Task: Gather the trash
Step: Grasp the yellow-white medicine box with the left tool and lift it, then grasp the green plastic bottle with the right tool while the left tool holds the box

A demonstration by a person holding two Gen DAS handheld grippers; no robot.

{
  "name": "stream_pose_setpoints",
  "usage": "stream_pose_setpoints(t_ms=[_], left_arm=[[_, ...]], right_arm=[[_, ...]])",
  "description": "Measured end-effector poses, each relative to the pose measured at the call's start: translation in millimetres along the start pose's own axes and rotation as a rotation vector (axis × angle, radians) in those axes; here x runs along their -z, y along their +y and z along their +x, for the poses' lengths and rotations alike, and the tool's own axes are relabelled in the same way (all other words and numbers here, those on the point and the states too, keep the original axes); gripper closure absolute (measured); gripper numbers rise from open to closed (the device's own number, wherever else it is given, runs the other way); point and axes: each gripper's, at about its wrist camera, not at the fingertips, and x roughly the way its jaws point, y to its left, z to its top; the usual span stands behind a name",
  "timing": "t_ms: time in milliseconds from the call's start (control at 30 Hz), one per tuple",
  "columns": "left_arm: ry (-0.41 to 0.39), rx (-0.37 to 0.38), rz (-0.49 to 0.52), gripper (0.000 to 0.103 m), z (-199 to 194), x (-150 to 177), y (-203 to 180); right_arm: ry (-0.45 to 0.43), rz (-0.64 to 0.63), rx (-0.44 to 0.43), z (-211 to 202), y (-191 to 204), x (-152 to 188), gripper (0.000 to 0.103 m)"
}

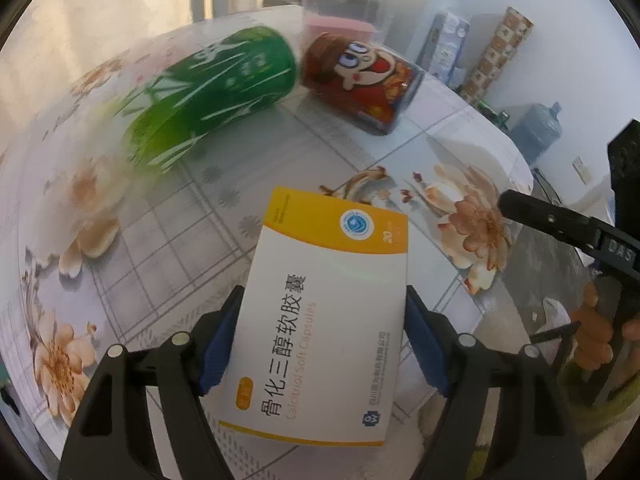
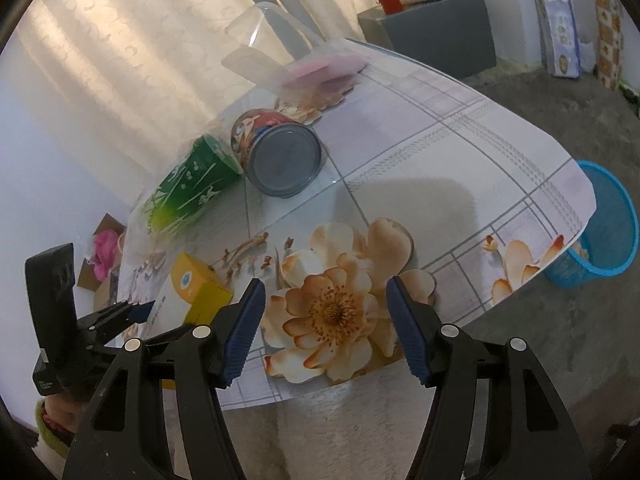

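My left gripper (image 1: pixel 322 300) is shut on a white and yellow capsule box (image 1: pixel 324 312), holding it by its long sides above the floral table (image 1: pixel 168 232). The box also shows in the right wrist view (image 2: pixel 188 292), with the left gripper's fingers (image 2: pixel 136 310) on it. A green paper cup (image 1: pixel 212 100) lies on its side beyond it, next to a red cartoon can (image 1: pixel 360 80), also lying down. Both show in the right wrist view: the cup (image 2: pixel 188 184) and the can (image 2: pixel 280 156). My right gripper (image 2: pixel 326 312) is open and empty over the table's near edge.
A blue mesh waste basket (image 2: pixel 604 228) stands on the floor past the table's right corner. A clear plastic container with a pink base (image 2: pixel 288 60) sits at the table's far side. A grey cabinet (image 2: pixel 432 32) and boxes stand by the back wall.
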Motion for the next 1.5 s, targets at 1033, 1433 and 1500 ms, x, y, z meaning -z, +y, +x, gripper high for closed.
stream_pose_setpoints(t_ms=[1033,1433,1500], left_arm=[[-0.190,0.066,-0.339,0.030,-64.3,90.6,92.4],[-0.204,0.107,-0.369,0.030,-71.0,96.2,108.0],[-0.205,0.106,-0.369,0.030,-70.8,96.9,108.6]], right_arm=[[0.265,-1.406,-0.064,124.8,263.5,-39.7,0.029],[0.360,-1.586,0.037,167.1,267.5,-31.4,0.026],[0.349,-1.593,0.062,170.9,267.3,-30.3,0.027]])
